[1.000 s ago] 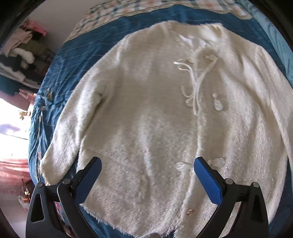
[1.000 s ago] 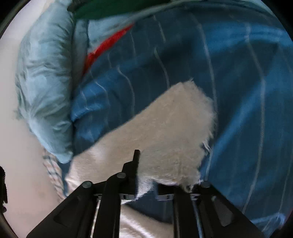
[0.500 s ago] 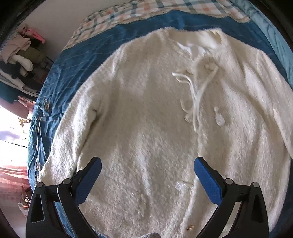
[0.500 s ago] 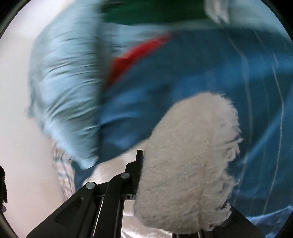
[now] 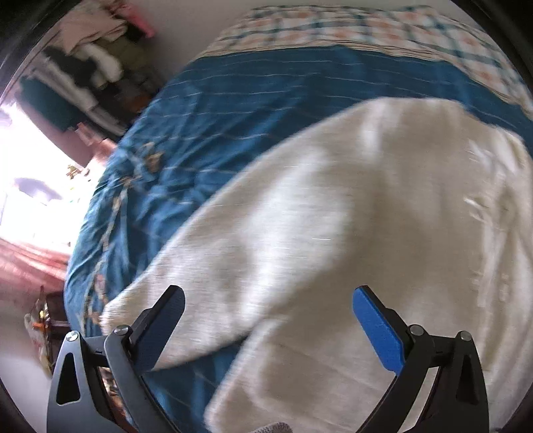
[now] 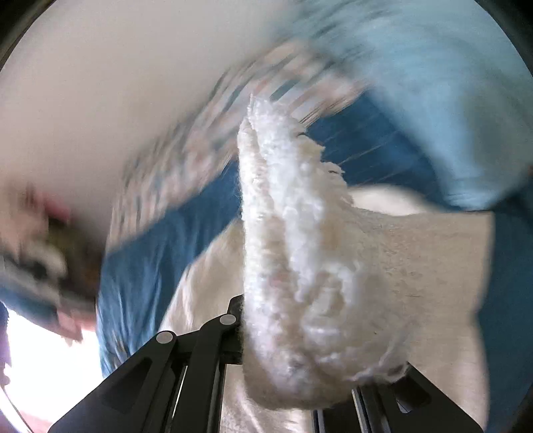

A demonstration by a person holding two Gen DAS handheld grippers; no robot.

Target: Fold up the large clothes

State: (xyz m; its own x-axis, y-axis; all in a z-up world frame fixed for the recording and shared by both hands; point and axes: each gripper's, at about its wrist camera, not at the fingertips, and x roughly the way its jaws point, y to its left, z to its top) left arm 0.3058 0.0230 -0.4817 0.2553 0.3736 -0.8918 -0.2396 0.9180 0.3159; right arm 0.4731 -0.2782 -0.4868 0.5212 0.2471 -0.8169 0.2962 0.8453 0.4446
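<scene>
Left wrist view: the left gripper (image 5: 268, 328) stands wide open, its two blue-padded fingers well apart, with nothing between them. It hovers above the cream fuzzy cardigan (image 5: 349, 233), which lies flat on the blue bedspread (image 5: 233, 110) and fills the centre and right of the frame. One sleeve (image 5: 186, 276) runs toward the lower left, with its cuff near the left finger (image 5: 163, 329). A checked quilt (image 5: 366, 30) crosses the top of the frame, and a pile of other clothes (image 5: 86, 60) sits at upper left. The open stance over the sleeve suggests preparation for a grasp there; this is a judgement, as no contact is visible.

Right wrist view: the right gripper (image 6: 299, 363) is closed on the cuff end of the opposite sleeve (image 6: 293, 266). The fabric stands up from the jaws in a thick fold through the centre of the frame, hiding the fingertips. The remainder of the cardigan spreads below and to the right. A pale blue pillow (image 6: 449, 100) occupies the upper right. Background blur indicates fast motion. Holding the sleeve by its end lets it be laid across the body; the fold appears to be at an early stage.
</scene>
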